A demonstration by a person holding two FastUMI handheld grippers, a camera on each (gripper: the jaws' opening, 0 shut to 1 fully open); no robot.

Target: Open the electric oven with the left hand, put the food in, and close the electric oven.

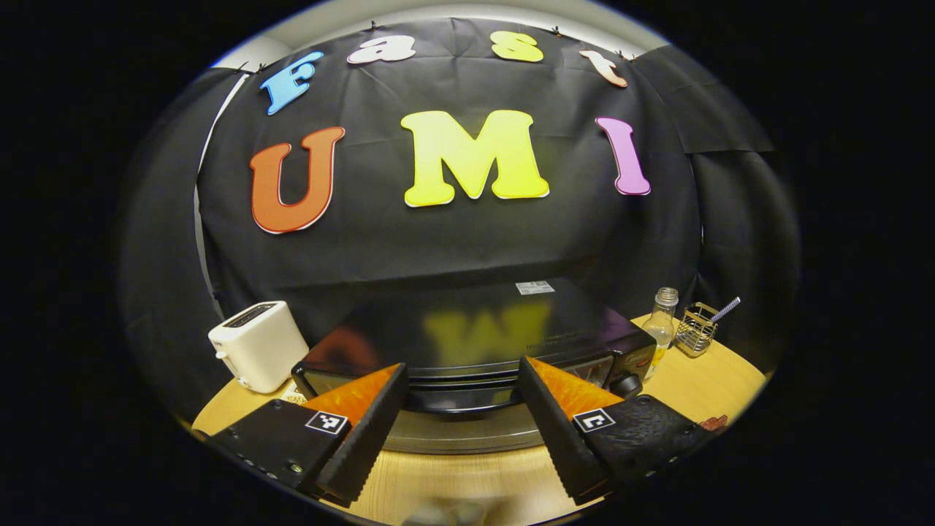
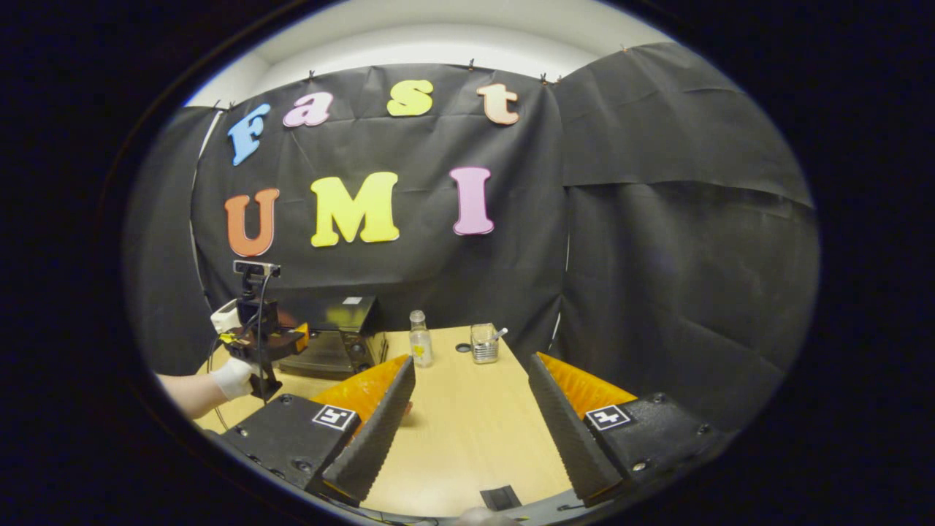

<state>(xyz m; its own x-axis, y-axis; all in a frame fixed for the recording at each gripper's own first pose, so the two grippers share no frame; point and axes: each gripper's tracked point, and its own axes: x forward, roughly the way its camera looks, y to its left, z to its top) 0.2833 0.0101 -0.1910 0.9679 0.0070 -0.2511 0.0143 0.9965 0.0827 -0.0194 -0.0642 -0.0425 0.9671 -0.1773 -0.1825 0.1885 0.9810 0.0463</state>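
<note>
The black electric oven (image 1: 467, 329) stands on the wooden table (image 1: 701, 380) right in front of my left gripper (image 1: 462, 369). That gripper is open, with one finger on each side of the door handle (image 1: 460, 400) and close to it. I cannot tell whether the fingers touch it. A small reddish-brown piece (image 1: 714, 421), perhaps the food, lies at the table's right edge. In the right gripper view, the oven (image 2: 343, 332) is at the left with a gloved hand (image 2: 234, 376) holding the left gripper (image 2: 288, 342) at its door. My right gripper (image 2: 471, 361) hangs open over the bare tabletop (image 2: 467, 431).
A white toaster (image 1: 256, 354) stands left of the oven. To the oven's right stand a glass bottle (image 1: 663, 321) and a wire holder (image 1: 695, 329). In the right gripper view, a small dark disc (image 2: 463, 348) lies between the bottle (image 2: 418, 337) and the holder (image 2: 483, 343).
</note>
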